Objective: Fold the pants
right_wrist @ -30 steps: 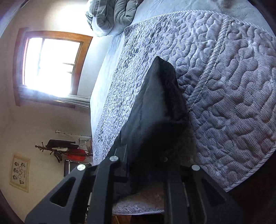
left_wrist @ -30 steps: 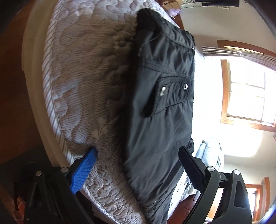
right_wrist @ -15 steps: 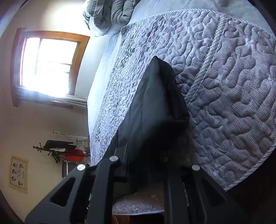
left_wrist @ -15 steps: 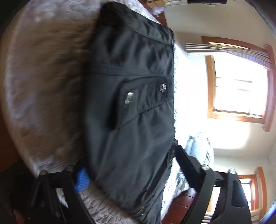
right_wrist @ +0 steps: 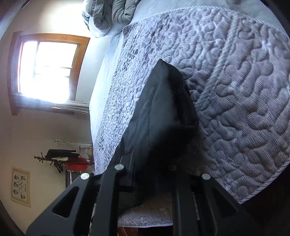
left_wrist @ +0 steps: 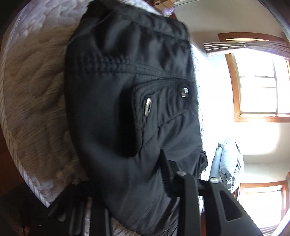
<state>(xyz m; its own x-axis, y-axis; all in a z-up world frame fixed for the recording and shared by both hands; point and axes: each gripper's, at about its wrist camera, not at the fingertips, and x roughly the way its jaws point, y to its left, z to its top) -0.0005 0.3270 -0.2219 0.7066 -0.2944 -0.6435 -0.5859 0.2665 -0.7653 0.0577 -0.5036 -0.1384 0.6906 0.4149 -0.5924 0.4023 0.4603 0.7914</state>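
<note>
black pants (left_wrist: 116, 112) cover quilt (right_wrist: 244, 90); bunched duvet (right_wrist: 112, 16) beyond.

Your left wrist view sits close over the pants (left_wrist: 130, 109); right views them (right_wrist: 163, 116) edge-on; both share the quilt (right_wrist: 235, 90).

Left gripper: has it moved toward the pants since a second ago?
Yes. The left gripper has advanced onto the black pants; against the mattress edge, its fingers now straddle the cloth.

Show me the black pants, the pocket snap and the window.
black pants (left_wrist: 112, 76), left wrist view, on the waist panel.
pocket snap (left_wrist: 183, 91), left wrist view, on the metal stud.
window (right_wrist: 46, 69), right wrist view, on the bright pane.
</note>
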